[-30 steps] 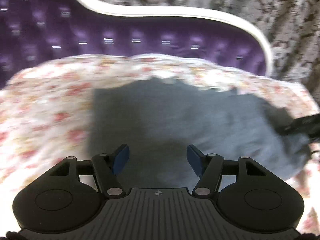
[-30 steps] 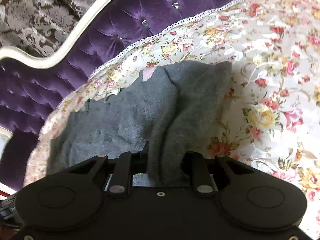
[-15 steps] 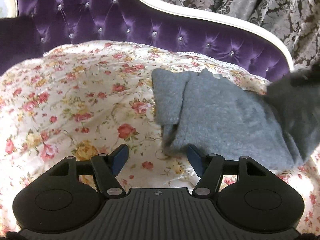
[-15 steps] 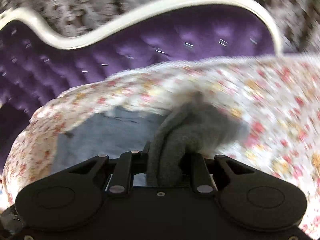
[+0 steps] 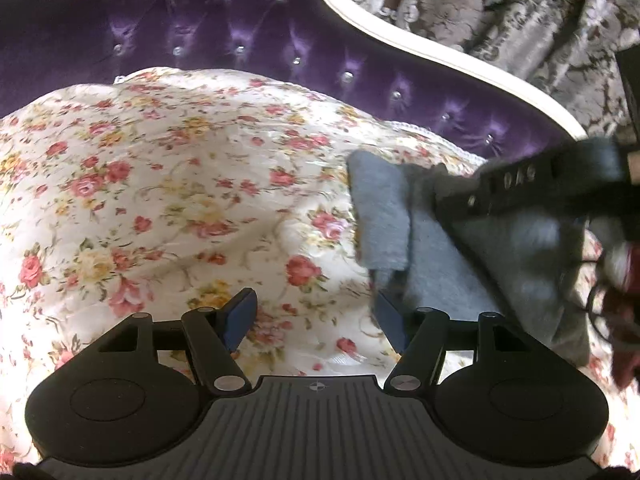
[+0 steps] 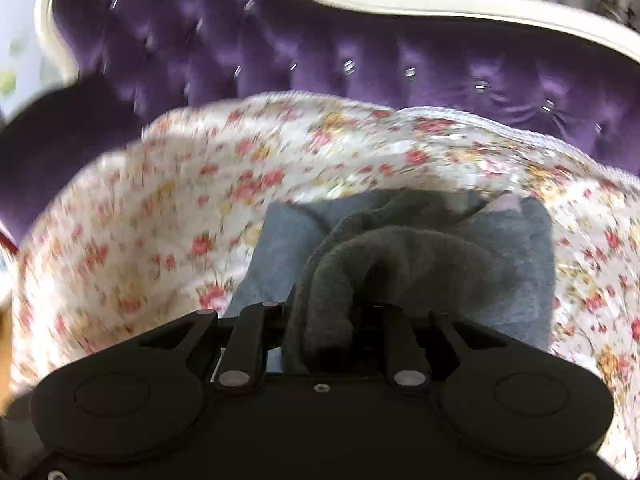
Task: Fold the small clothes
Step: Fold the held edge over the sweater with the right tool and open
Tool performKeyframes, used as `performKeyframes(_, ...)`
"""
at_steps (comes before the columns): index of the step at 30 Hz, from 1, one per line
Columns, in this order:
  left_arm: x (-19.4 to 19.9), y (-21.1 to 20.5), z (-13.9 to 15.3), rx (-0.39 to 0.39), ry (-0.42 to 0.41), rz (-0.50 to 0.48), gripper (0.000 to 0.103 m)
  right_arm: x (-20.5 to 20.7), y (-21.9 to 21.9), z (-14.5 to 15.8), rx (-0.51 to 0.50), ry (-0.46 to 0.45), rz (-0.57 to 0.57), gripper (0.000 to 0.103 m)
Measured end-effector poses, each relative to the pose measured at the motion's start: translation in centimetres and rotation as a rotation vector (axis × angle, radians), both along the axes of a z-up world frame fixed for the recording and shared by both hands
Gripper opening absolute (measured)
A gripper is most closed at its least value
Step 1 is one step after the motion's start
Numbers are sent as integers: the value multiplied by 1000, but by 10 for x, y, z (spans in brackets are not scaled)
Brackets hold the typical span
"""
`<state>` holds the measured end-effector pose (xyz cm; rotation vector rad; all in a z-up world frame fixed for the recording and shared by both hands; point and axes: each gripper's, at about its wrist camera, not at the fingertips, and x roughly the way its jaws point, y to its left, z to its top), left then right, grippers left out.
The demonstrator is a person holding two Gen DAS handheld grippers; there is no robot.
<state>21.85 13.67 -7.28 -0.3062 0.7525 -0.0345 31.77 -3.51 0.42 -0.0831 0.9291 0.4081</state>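
A grey knit garment (image 5: 436, 264) lies on the floral bedspread (image 5: 160, 200), partly folded over itself. My left gripper (image 5: 314, 308) is open above the bedspread, just left of the garment's near corner, with only the floral cloth between its blue pads. My right gripper (image 6: 332, 320) has a thick bunched fold (image 6: 400, 252) of the garment between its fingers, lifted over the flat part (image 6: 516, 264). Its jaws are opening, and the cloth still fills the gap. In the left wrist view its black housing (image 5: 540, 188) hangs over the garment, with grey cloth draped beneath it.
A purple tufted headboard (image 5: 240, 40) with a white curved frame (image 5: 400, 40) rises behind the bedspread. Patterned curtains (image 5: 520, 20) hang beyond it. A dark red sleeve and a black cable (image 5: 620, 312) are at the right edge. Floral cover spreads wide to the left.
My left gripper has slid left off the garment onto the floral cover. My right gripper has swung across with the fold in its grip and now shows in the left wrist view.
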Motion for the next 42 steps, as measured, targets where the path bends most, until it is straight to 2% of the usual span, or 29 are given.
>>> performKeyframes(2, 0, 2, 0, -5, 0, 3, 63, -1, 8, -6, -5, 6, 12, 36)
performKeyframes(4, 0, 3, 0, 0, -1, 4, 63, -7, 9, -6, 17, -12, 48, 47)
performKeyframes(8, -2, 1, 0, 15, -2, 0, 63, -21, -2, 12, 204, -65, 134, 48)
performKeyframes(12, -4, 0, 0, 19, -5, 1, 63, -32, -26, 39, 330, -144, 128, 50)
performKeyframes(16, -8, 1, 5, 17, -39, 19, 63, -35, -57, 51, 320, -183, 31, 52)
performKeyframes(20, -12, 1, 13, 17, -80, 27, 63, -33, -82, 43, 247, -170, -54, 53)
performKeyframes(24, -9, -2, 12, 25, -68, 9, 63, -33, -82, 26, 131, -135, -34, 52)
performKeyframes(27, -8, -4, 9, 25, -54, -7, 63, -23, -63, 12, 31, -108, 7, 52)
performKeyframes(29, -7, -3, 5, 20, -46, -10, 63, -7, -50, 4, 9, -88, 9, 52)
performKeyframes(34, -4, 4, -2, 23, -18, 13, 63, 34, -23, 2, 68, -104, 3, 52)
performKeyframes(36, -5, 7, -3, 14, -18, 19, 63, 42, -18, 6, 156, -123, 27, 52)
performKeyframes(39, -5, 7, -3, 15, -20, 19, 63, 35, -21, 17, 245, -146, 29, 52)
performKeyframes(42, -5, 3, -2, 29, -24, 12, 63, 12, -30, 27, 245, -178, 51, 52)
